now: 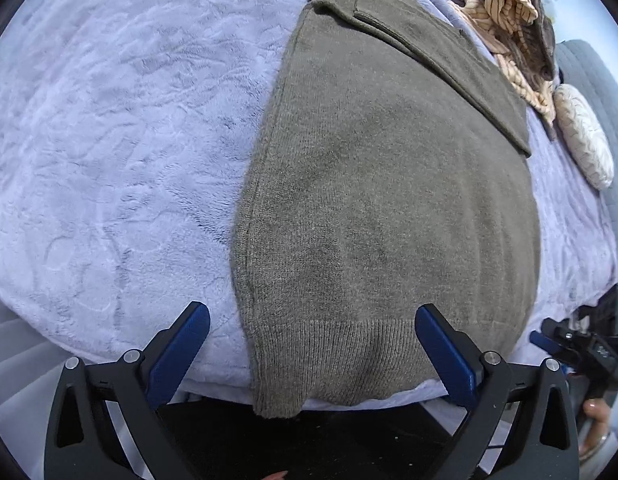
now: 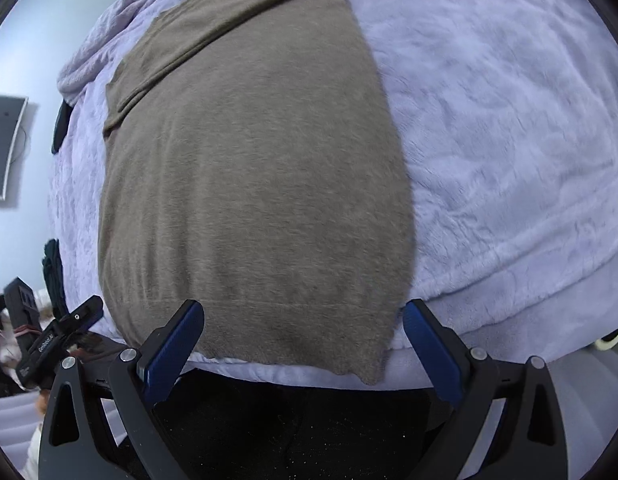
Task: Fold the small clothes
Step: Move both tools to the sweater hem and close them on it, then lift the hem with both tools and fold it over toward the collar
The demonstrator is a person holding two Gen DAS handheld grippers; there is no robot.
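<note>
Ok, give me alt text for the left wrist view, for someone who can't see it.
A grey-brown knit sweater lies flat on a lavender fleece blanket, its ribbed hem hanging over the near edge. The left gripper is open above that hem's left corner, touching nothing. A striped cloth pile sits at the far right.

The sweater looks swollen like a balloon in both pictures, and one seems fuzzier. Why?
Left wrist view: the fisheye lens bulges the olive sweater and curves the lilac blanket; the knit looks crisp, under soft, even light. Right wrist view: the same bulge, but the sweater is smeared, probably motion blur, while the tongs stay sharp.
</note>
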